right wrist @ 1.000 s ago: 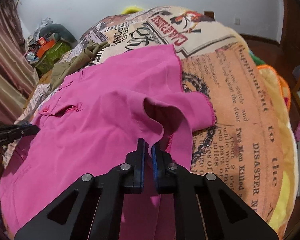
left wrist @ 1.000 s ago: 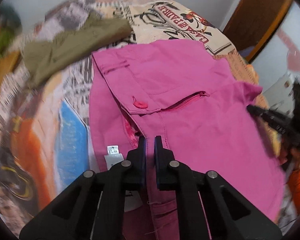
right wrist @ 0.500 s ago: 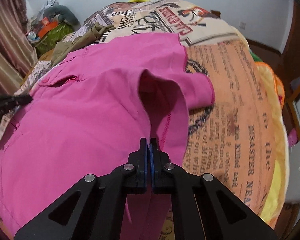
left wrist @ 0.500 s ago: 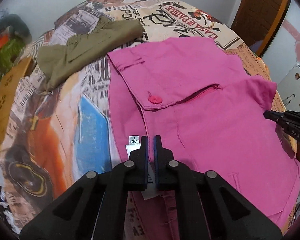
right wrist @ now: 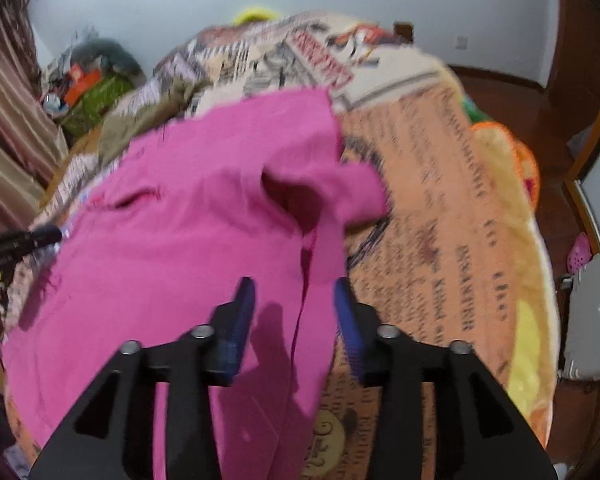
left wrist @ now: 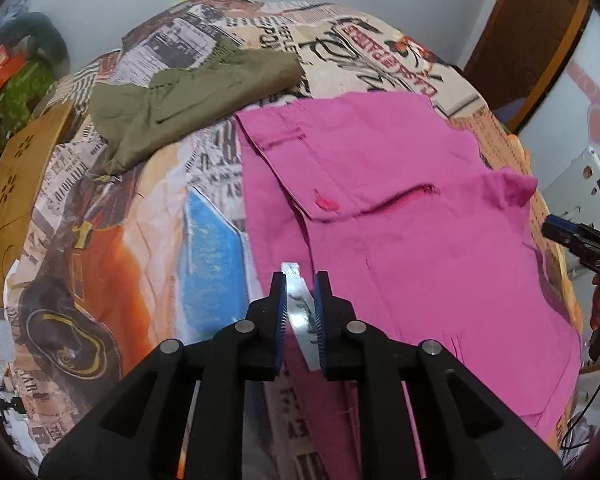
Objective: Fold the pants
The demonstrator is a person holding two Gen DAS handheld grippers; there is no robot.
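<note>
Lying across the bed (left wrist: 112, 264), the pink pants (left wrist: 400, 220) run sideways under both grippers, fingers just spread and let go: left gripper (left wrist: 300, 300) narrowly around the label (left wrist: 300, 320), right gripper (right wrist: 294, 312) wider.

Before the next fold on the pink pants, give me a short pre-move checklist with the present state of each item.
1. Right gripper released: ok; jaws just opened, cloth between them but not pinched.
2. Left gripper released: cannot tell; jaws just parted slightly, white label between them.
3. Pink pants flat: not ok; a corner stands up in a hump.
4. Olive garment off the pants: ok; apart.
5. Bedspread bare left of the pants: ok.
</note>
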